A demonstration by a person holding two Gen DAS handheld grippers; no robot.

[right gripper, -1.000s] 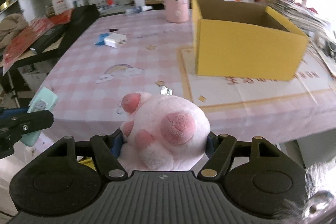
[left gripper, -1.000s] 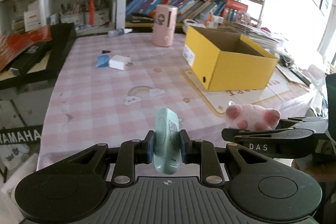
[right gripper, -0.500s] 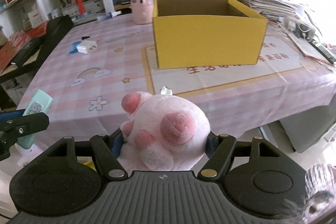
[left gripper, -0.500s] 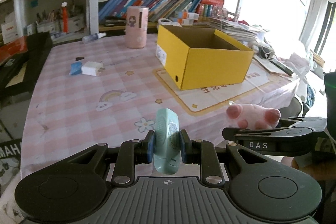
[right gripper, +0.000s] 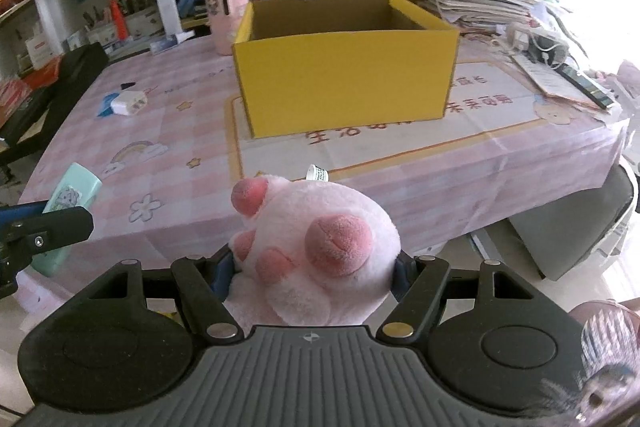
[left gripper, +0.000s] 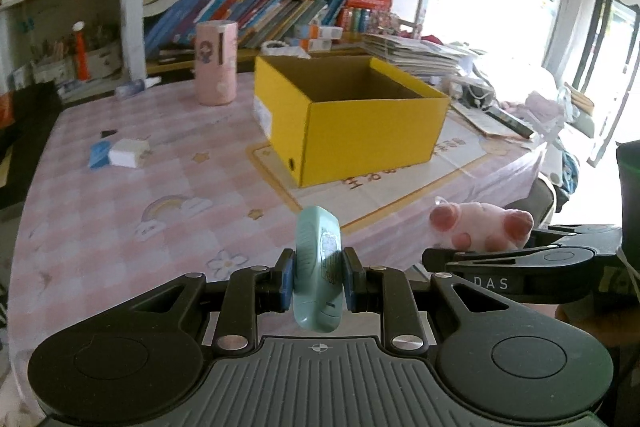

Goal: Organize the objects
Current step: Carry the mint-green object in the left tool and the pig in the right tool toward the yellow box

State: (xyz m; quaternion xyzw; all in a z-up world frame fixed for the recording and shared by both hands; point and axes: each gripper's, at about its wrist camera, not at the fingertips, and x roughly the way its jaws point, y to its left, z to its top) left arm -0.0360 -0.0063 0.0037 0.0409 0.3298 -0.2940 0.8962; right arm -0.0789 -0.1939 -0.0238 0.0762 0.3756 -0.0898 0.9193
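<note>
On the far left of the table lies a white charger beside a blue card, well apart from everything else. Behind them, near the far edge, a pink cup stands upright.

At the near edge the left gripper is clamped on a mint-green case, which stands on edge between the blue pads, its top tilted a little to the left. It is held above the near part of the table; in the right wrist view it shows at the left, tilted.

To the right of centre an open yellow box sits on a printed mat, nothing visible inside.

Rightmost, the right gripper squeezes a pink plush paw, pads up and toes pointing left-forward, just off the table's near edge. Papers are stacked at the far right.
</note>
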